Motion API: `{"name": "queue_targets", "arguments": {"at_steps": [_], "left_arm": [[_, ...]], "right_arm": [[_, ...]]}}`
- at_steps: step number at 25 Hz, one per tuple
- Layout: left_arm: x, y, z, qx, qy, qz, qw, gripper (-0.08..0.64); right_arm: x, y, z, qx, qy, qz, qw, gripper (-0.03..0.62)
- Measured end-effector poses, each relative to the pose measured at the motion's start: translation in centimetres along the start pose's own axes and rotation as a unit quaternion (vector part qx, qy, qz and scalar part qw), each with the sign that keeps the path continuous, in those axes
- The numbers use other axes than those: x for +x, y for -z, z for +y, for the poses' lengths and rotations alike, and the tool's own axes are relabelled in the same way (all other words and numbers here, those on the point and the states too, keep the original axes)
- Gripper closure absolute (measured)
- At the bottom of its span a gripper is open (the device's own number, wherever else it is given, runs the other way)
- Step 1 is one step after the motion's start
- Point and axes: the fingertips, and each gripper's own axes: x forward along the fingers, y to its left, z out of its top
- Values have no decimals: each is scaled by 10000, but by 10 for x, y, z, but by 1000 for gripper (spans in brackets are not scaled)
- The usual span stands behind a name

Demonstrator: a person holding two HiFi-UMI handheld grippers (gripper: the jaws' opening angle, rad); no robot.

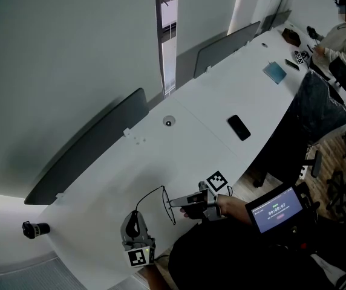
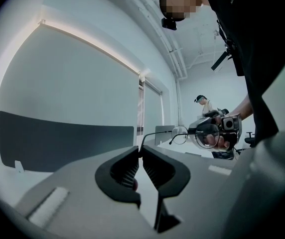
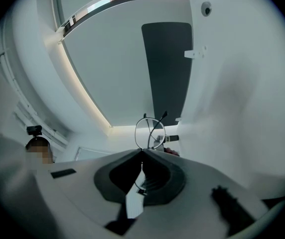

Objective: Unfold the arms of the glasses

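Thin black wire-framed glasses (image 1: 166, 204) hang in the air over the near edge of the white desk (image 1: 179, 144), held between my two grippers. My left gripper (image 1: 138, 212) is shut on the tip of one arm (image 2: 152, 134), which stretches out from the frame to its jaws (image 2: 141, 151). My right gripper (image 1: 173, 203) is shut on the frame next to a lens (image 3: 149, 132), and its jaws (image 3: 142, 154) meet around the rim. In the left gripper view the right gripper (image 2: 216, 132) sits behind the lenses (image 2: 180, 135). The second arm (image 3: 158, 124) crosses the lens.
On the desk lie a black phone (image 1: 239, 127) and, further off, a blue notebook (image 1: 275, 72). Dark dividers (image 1: 88, 153) line its far edge. A black chair (image 1: 318, 110) stands at the right, and a person (image 1: 342, 38) sits at the far end. A small screen (image 1: 276, 210) is at my right.
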Motion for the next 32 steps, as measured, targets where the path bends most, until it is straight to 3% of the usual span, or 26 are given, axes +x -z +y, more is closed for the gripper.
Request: {"name": "queue_targets", "arguments": {"at_steps": [19,32], "left_arm": [[-9,-14,14,19,-120,-195,9997,521],[-12,-18,22,-383,-205,-443,9981,512]], "right_arm": [[5,20,9,-10,-55,430,9991,583],[11,38,23,-68,-350,844,9958,581]]}}
